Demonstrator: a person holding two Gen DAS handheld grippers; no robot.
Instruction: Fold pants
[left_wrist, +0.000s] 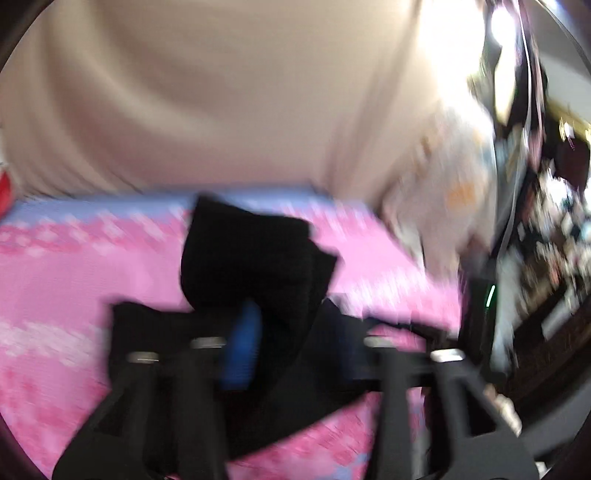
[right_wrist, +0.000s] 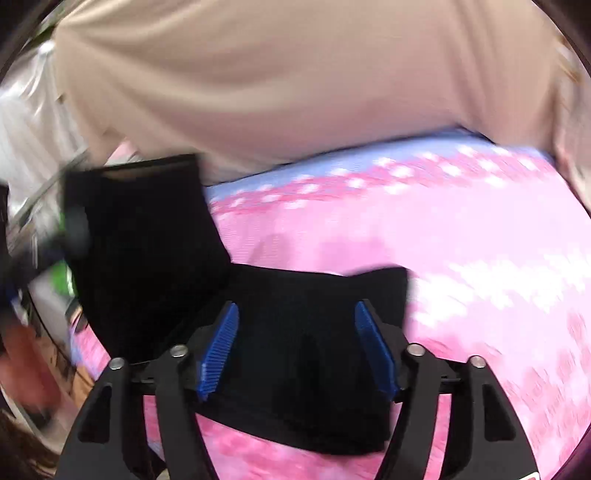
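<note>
The black pants (right_wrist: 295, 354) lie on the pink and lilac cloth (right_wrist: 480, 258). In the right wrist view my right gripper (right_wrist: 297, 350) is open, its blue pads (right_wrist: 219, 354) spread over the flat part of the pants; another part stands lifted at the left (right_wrist: 147, 240). In the blurred left wrist view the pants (left_wrist: 251, 258) rise in a fold in front of my left gripper (left_wrist: 295, 347). One blue pad (left_wrist: 242, 347) shows with black fabric against it; the other finger is hidden by cloth and blur.
A person in a beige top (right_wrist: 295, 92) stands close behind the pink surface, also in the left wrist view (left_wrist: 203, 92). A cluttered, bright area (left_wrist: 535, 203) lies to the right past the surface edge. A green and dark object (right_wrist: 70, 236) is at the left.
</note>
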